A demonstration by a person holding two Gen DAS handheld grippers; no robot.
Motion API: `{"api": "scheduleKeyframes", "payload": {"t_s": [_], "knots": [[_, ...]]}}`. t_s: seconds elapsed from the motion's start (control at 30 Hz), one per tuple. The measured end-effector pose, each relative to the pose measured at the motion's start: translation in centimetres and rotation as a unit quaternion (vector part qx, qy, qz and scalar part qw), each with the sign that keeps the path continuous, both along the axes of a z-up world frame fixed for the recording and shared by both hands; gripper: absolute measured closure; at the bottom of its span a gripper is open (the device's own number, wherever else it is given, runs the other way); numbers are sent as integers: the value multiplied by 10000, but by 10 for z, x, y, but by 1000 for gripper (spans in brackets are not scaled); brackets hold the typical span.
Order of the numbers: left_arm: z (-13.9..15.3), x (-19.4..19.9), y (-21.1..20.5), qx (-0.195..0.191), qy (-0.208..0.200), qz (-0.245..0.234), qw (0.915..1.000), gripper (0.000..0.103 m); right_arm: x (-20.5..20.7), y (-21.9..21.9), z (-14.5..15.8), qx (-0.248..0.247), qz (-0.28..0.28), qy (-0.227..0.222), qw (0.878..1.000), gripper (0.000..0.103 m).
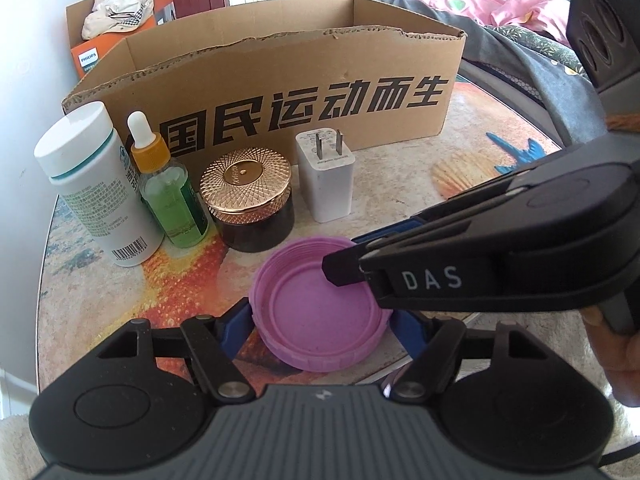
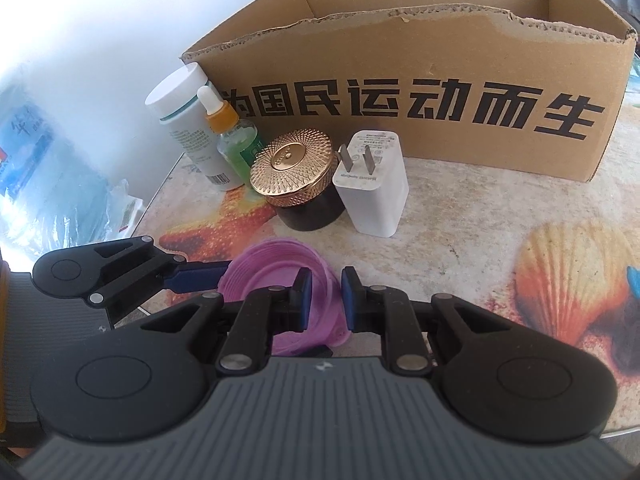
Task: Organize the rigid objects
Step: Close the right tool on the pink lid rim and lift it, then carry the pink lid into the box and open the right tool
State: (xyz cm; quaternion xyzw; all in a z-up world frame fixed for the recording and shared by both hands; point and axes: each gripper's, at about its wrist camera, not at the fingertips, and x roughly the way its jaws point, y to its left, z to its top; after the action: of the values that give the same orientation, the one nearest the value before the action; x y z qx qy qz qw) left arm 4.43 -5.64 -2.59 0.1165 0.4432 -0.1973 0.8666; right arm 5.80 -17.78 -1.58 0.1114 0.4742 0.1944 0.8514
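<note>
A pink plastic lid lies open side up just in front of my left gripper. The blue pads sit against its left and right edges, so the left gripper is shut on it. My right gripper comes in from the right in the left wrist view. It is shut on the lid's far rim, one finger inside and one outside. Behind the lid stand a white bottle, a green dropper bottle, a gold-capped dark jar and a white charger plug.
An open cardboard box with black lettering stands behind the row of objects. The table has a seashell-patterned cover. An orange box with cloth on it sits at the back left. A bed with pink bedding is at the right.
</note>
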Motion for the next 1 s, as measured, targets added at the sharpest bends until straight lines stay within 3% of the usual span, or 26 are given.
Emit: {"api": "scheduleKeyframes", "payload": {"t_s": [1.0], "knots": [[49,-39,14,-222,-748,101,9969,28,-37,11,51,-138,16,-694,9975,86]]}}
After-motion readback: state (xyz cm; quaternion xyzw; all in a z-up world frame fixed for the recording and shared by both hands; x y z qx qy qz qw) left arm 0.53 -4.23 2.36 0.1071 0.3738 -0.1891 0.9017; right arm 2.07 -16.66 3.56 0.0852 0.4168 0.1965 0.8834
